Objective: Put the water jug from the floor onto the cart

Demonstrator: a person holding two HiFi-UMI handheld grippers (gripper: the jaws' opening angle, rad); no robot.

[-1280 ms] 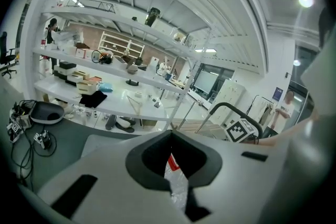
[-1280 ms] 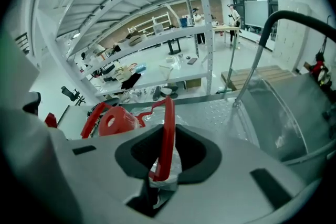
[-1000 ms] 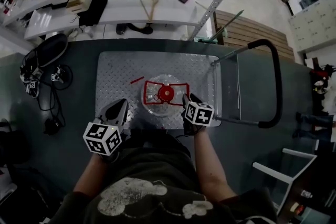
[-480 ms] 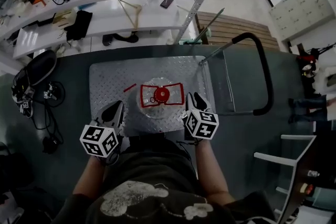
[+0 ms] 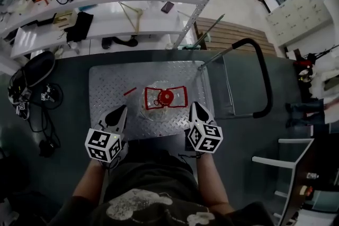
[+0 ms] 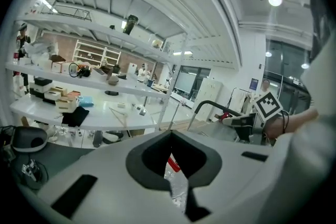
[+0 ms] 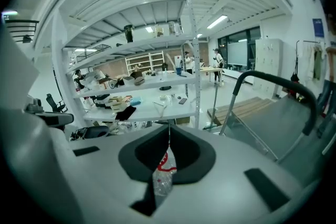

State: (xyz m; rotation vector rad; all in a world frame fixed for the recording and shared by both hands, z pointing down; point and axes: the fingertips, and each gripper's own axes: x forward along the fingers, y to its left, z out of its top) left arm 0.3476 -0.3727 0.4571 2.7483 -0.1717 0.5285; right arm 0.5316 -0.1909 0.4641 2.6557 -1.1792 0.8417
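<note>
Clear red-capped water jug (image 5: 161, 100) stands on the steel cart (image 5: 111, 82). My left gripper (image 5: 121, 110) and right gripper (image 5: 195, 106) hold nothing, jaws together, the right's just closed. Best to back away without nudging it.

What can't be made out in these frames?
- Clear plastic water jug with red cap: head view shows only its top; fill level unreadable.
- Left gripper view: shut left claw hides all but a sliver of the jug.
- Whatever lies under the diamond-plate steel cart deck: hidden by it, head view.
</note>
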